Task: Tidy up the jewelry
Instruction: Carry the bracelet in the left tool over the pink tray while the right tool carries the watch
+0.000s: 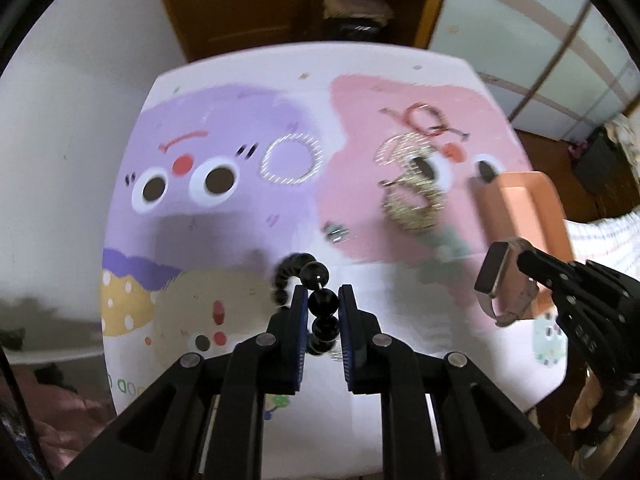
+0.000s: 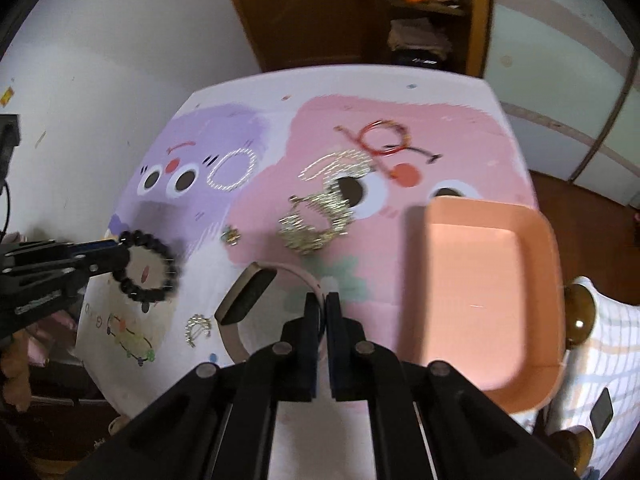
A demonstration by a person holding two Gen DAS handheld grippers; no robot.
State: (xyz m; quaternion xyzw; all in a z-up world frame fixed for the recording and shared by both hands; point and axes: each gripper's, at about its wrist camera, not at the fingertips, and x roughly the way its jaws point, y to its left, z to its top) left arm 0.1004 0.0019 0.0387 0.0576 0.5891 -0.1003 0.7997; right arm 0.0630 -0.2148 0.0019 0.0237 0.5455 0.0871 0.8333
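The black bead bracelet [image 1: 316,304] is shining glossy, catching a highlight; the watch [image 2: 250,292] is showing a dark matt face and a smooth pale pink band; the gold chains [image 2: 316,220] are glinting like metal; the tray [image 2: 480,280] is looking like smooth matt peach plastic; the printed table cover [image 1: 240,120] is lying smooth; the cupboard [image 2: 304,12] is showing brown wood.

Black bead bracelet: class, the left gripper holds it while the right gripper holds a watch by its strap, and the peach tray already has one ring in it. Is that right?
Not quite. The peach tray has nothing in it, as the right wrist view shows. The rest stands: the left gripper is shut on the black bead bracelet, and the right gripper is shut on the watch strap.
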